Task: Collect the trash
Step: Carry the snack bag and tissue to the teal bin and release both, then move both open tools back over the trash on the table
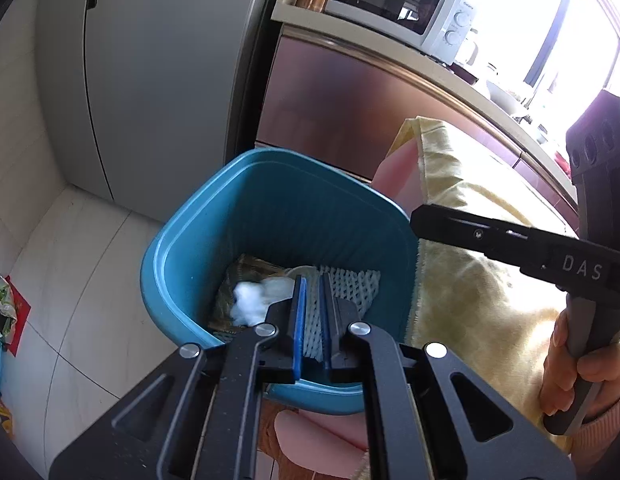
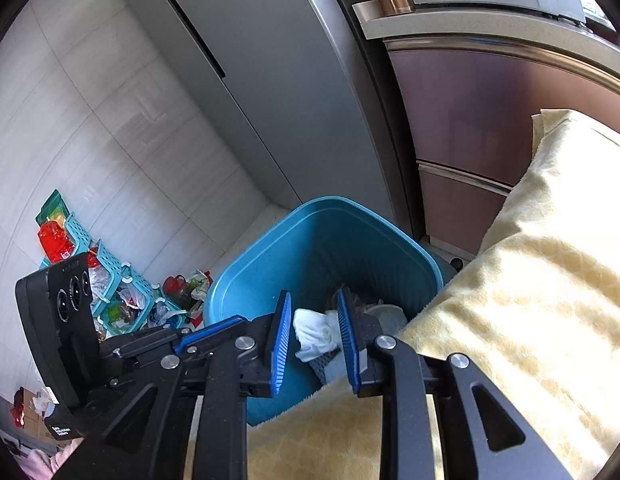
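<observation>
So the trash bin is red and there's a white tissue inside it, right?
Not quite: the bin is blue, not red, as the right wrist view shows. The rest holds: a crumpled white tissue is in it, seen between the fingers of the right gripper, which stand apart.

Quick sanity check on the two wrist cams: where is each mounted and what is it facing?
Left wrist: on the left gripper, angled down into the blue bin; right gripper and the hand holding it show at right.
Right wrist: on the right gripper, angled down at the bin; left gripper shows at left.
Shared: bin, white tissue, yellow cloth, fridge, microwave.
</observation>
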A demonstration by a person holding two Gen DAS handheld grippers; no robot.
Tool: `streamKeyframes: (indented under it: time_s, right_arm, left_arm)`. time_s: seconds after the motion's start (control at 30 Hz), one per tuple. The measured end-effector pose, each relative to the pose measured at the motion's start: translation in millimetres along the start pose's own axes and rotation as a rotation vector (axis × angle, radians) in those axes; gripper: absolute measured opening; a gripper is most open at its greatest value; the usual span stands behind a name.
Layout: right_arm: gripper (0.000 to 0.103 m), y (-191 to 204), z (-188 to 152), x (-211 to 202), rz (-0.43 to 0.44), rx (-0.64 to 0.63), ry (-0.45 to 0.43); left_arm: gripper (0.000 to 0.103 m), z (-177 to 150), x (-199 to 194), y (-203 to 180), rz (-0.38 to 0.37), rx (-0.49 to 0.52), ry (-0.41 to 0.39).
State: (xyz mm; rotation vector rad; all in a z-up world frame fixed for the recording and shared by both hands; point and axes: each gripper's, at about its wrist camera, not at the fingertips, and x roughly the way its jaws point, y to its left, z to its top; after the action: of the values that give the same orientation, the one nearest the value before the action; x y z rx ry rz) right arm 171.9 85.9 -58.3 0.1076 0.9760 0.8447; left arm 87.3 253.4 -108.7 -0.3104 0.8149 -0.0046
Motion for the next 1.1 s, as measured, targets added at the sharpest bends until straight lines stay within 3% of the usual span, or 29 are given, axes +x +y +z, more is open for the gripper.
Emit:
streamKeyframes:
  time_s: [0.1, 0.23, 0.4, 0.57, 1.1]
  right_arm:
    - [0.025, -1, -3, -7, 0.007, -0.008, -0.009]
    - [0.03, 0, -13, -29, 0.016, -0.033, -0.036]
    - [0.035, -2, -29, -73, -0.007, -0.067, -0.101]
    - [0.038, -22, -48, -127, -0.056, -0.031, -0.187]
    - [0.051, -131, -125, -265, -0.408, 0.206, -0.381]
  left_arm:
    - [0.006, -1, -9, -5, -0.008, 0.016, -0.025]
    - [0.017, -1, -22, -18, -0.031, 0.045, -0.06]
    - [0.027, -1, -36, -43, -0.081, 0.101, -0.097]
    - [0.03, -1, -44, -78, -0.13, 0.175, -0.115]
    - [0.032, -21, -27, -201, -0.31, 0.362, -0.045]
